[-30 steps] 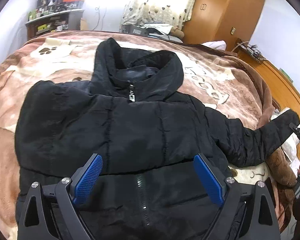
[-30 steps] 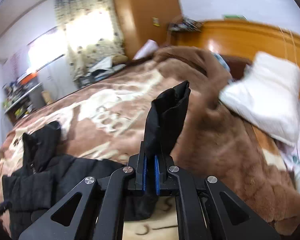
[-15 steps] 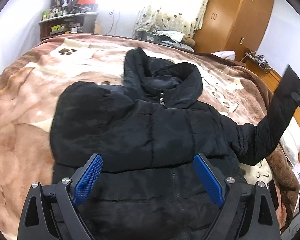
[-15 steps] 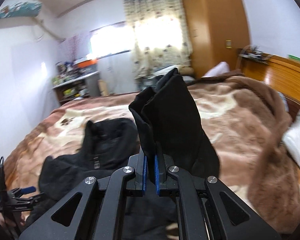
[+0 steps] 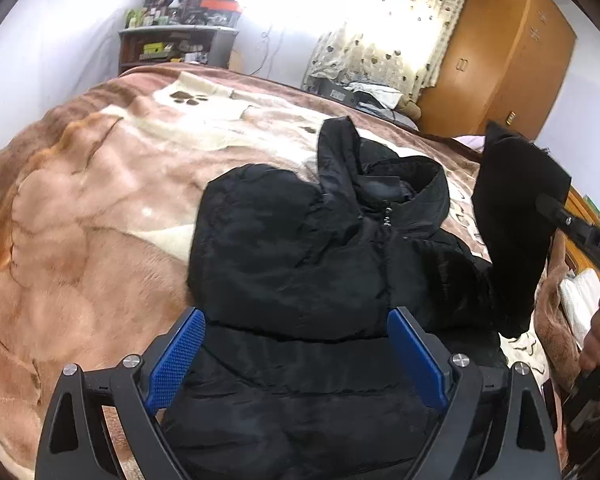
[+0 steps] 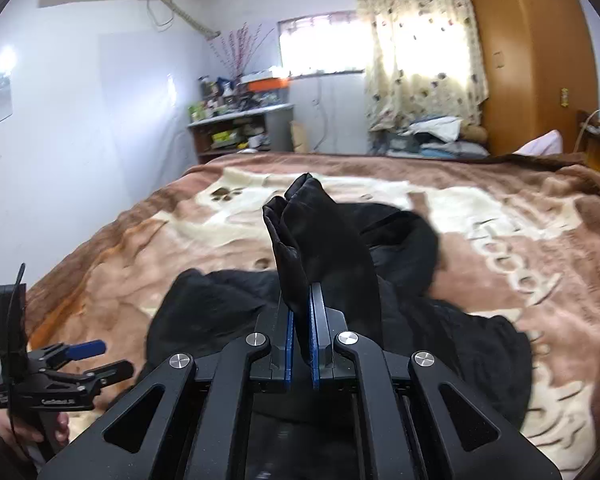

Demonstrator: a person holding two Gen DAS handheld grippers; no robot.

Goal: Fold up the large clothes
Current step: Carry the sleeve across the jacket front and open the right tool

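A black padded jacket (image 5: 300, 264) lies front-up, zipped, on the bed's brown-and-cream plush blanket (image 5: 100, 208); the left tool (image 5: 296, 356) hangs over its lower half, blue pads spread wide, grasping nothing; the right tool (image 6: 300, 344) is clenched on the black cuff of the jacket's sleeve (image 6: 320, 240), lifted off the bed above the jacket's chest.

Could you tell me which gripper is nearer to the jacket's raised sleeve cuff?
Right. The right gripper is clamped on the sleeve cuff; the left gripper hovers open over the jacket's body, apart from it.
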